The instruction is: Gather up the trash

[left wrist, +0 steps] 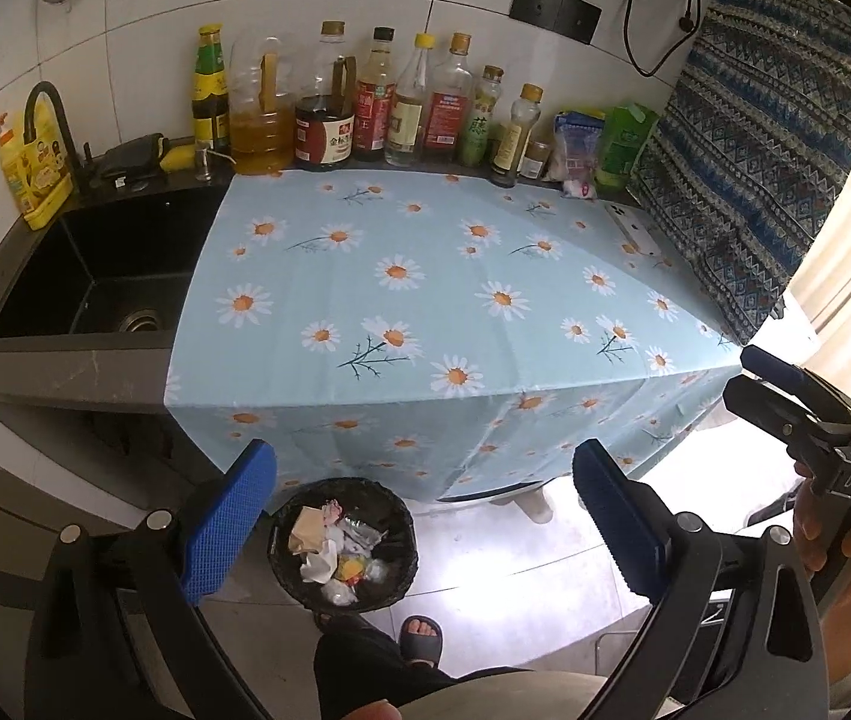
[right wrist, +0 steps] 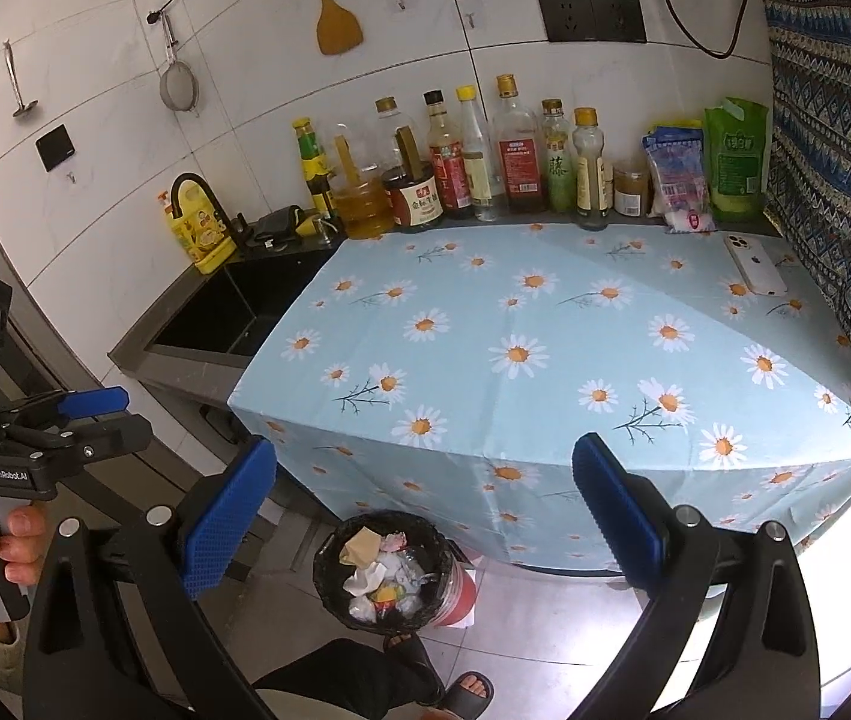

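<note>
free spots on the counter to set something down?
Most of the daisy cloth is bare, from the sink edge across to the phone by the patterned fabric. The back edge is crowded with bottles and pouches.

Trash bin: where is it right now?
In both wrist views the trash bin stands on the floor below the front edge of the daisy tablecloth, just ahead of the person's sandalled foot.

Home kitchen: black sink (left wrist: 89, 276) and tap beyond the left finger, condiment bottles (left wrist: 365, 108) ahead along tiled wall, spatula (right wrist: 335, 18) hanging.
</note>
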Available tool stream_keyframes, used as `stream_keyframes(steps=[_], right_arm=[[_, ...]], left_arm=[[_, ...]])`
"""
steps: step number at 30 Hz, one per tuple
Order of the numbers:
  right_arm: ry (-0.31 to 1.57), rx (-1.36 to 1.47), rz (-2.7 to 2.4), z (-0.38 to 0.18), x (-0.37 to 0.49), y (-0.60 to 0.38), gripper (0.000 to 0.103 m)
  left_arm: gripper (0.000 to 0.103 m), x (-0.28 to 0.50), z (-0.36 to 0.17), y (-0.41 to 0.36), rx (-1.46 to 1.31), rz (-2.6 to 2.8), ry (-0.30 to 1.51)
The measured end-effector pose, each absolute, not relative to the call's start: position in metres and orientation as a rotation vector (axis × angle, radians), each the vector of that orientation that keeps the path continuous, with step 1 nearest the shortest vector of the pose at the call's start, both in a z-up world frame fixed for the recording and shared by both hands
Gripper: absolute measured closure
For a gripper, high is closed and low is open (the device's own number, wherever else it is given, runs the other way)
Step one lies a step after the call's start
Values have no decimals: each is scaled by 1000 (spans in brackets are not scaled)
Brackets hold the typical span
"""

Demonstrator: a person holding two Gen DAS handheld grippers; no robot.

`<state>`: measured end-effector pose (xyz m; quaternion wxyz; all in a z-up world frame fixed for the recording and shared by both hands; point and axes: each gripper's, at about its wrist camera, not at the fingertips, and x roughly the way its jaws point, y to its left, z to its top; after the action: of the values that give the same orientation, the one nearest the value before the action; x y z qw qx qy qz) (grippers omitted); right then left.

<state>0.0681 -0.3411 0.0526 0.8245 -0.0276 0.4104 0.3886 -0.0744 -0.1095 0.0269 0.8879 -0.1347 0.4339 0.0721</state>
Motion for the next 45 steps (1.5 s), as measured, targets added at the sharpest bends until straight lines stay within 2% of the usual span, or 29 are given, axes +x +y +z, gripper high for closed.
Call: stream_keyframes(steps=[45], right_arm=[[890,-65,817,51,68,-344,5]], left_arm=[[7,-81,26,-109,-261,167,901]])
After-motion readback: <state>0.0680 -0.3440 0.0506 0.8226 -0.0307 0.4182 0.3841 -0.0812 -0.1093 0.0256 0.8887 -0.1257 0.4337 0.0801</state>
